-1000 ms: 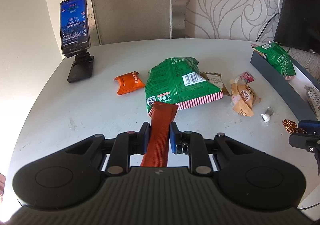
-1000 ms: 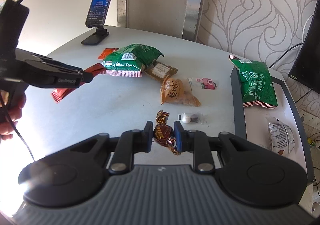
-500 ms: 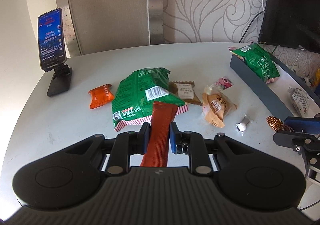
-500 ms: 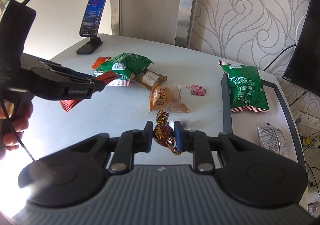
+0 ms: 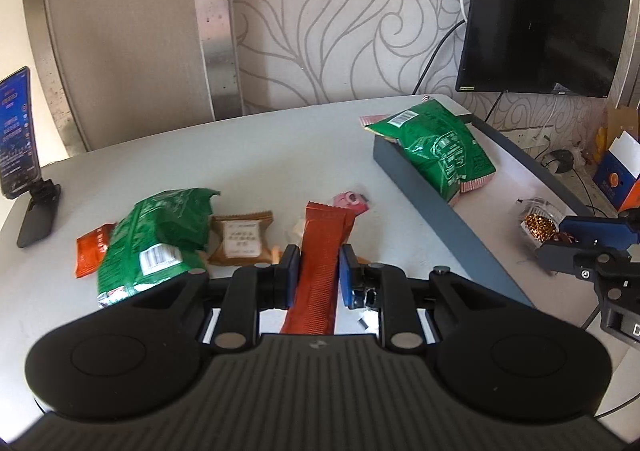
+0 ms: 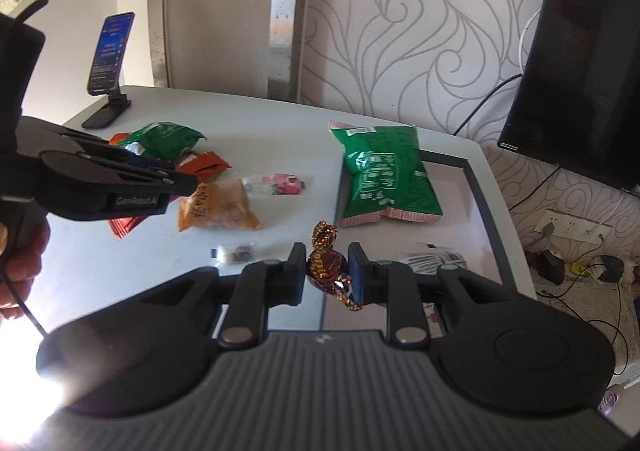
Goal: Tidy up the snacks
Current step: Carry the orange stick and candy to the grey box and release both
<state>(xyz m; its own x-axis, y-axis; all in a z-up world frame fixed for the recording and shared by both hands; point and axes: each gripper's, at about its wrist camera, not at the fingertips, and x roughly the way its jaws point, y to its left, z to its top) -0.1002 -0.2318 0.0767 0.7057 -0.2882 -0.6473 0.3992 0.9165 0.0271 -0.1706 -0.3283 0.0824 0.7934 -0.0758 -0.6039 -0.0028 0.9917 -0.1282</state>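
The table [image 5: 256, 155] is smooth, matt and pale. The green bags [image 5: 160, 235] [image 6: 384, 175] are glossy, crinkled film, as is the red stick pack [image 5: 320, 251] with its ribbed, crimped end. The candy [image 6: 326, 271] wears shiny brown-and-gold foil. The tray [image 5: 420, 191] has matt grey walls. The gripper [image 6: 327, 273] bodies are matt black plastic with ridged grey tops. The wallpaper [image 6: 400, 31] is embossed, and the post [image 5: 216, 31] looks like brushed metal.

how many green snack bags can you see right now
2. One green bag lies in the grey tray; the other green bag lies on the table among loose snacks. Others may be hidden.
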